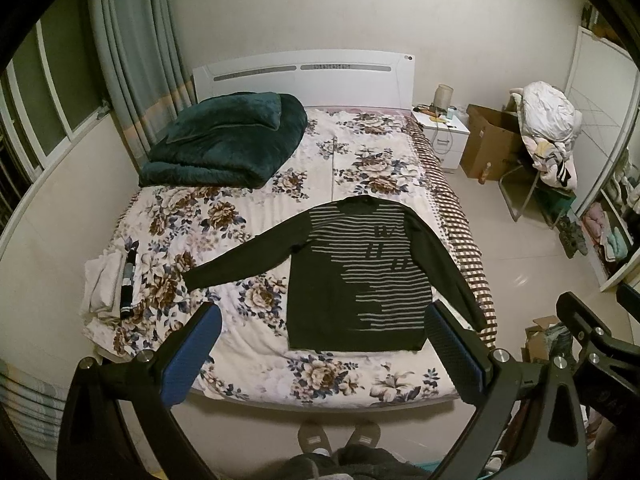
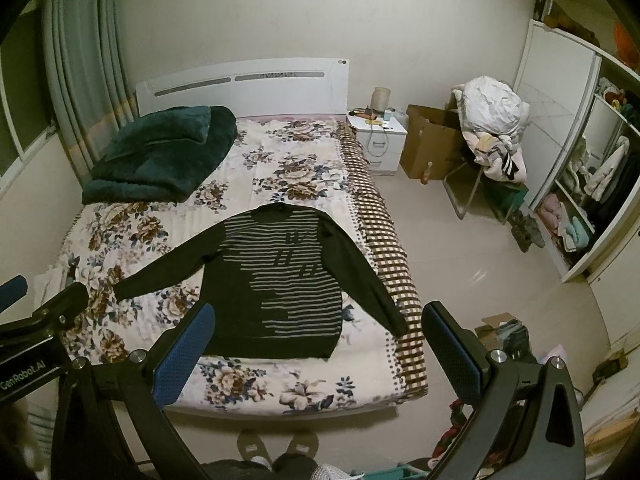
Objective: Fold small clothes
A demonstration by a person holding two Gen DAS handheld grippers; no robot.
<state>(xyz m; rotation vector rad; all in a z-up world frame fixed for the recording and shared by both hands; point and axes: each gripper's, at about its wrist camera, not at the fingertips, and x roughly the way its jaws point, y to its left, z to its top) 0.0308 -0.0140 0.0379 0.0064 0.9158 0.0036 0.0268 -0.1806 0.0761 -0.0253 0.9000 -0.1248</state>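
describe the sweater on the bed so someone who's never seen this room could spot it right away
Start at the bed with the floral sheet that fills the middle of the room. On the half nearest the foot lies the sweater, spread flat with both long sleeves angled outward. It is the only dark garment with thin pale stripes across the chest, unlike the plain teal blanket folded by the headboard or the small white pile at the left edge.

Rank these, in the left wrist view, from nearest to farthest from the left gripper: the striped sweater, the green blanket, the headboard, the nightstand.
From the left gripper, jaws open:
1. Striped sweater, flat on the near part of the bed.
2. Green blanket, folded, far left of the bed.
3. Headboard and nightstand, back right: too close to call.
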